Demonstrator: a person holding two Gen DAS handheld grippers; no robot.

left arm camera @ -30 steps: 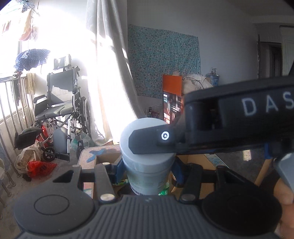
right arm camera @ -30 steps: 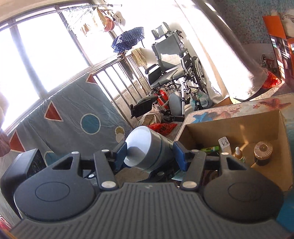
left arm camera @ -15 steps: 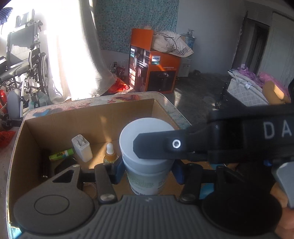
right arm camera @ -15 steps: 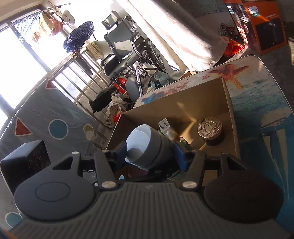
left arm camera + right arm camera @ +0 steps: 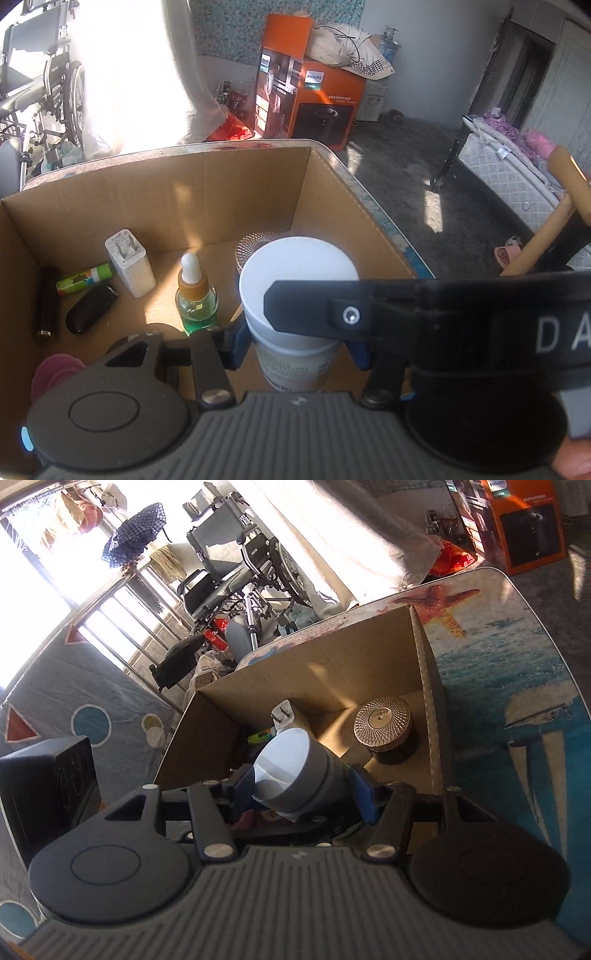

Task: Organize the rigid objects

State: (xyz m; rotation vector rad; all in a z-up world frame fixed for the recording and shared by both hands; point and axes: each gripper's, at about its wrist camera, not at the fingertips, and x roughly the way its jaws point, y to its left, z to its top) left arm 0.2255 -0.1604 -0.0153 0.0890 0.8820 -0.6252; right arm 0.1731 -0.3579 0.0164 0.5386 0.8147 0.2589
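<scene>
Both grippers are shut on one white jar with a pale lid. My left gripper clamps its body; my right gripper clamps the lid end, and its arm crosses the left wrist view. The jar hangs upright above the front right of an open cardboard box. In the box are a dropper bottle of green liquid, a white charger, a green tube, a black oval case and a round faceted tin.
The box sits on a table with a sea-print cover. An orange appliance carton, a wheelchair and a white mattress stand on the floor around it. A black device is at the left.
Both grippers have carried the jar from out over the room toward the window to above the box, tilting down so the box interior fills the view. Both stay shut on it.
</scene>
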